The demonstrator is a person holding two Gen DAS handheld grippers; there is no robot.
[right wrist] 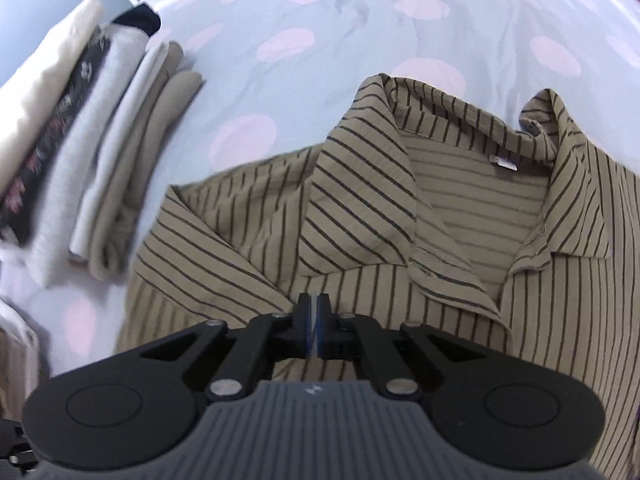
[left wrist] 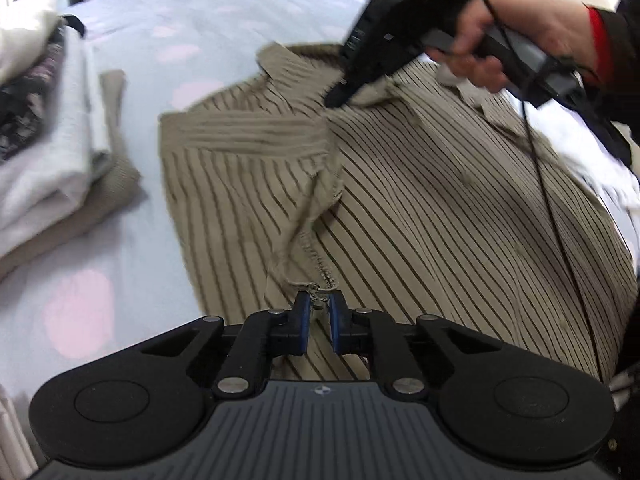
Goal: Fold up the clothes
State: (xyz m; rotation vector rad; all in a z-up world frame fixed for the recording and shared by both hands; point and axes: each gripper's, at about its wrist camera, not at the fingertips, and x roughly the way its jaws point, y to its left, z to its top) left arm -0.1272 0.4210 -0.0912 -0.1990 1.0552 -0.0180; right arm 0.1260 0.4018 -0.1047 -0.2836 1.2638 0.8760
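A tan shirt with dark stripes lies spread on the bed, collar at the far end. My left gripper is shut on a raised bit of the shirt's stitched side edge, which stands pinched between the blue pads. My right gripper, held by a hand, comes down on the shirt near the shoulder. In the right wrist view the right gripper has its pads together over a fold of the shirt beside the left collar flap, nipping the thin cloth.
A stack of folded clothes sits left of the shirt on the pale sheet with pink dots. A black cable hangs from the right gripper across the shirt. White cloth lies at the right.
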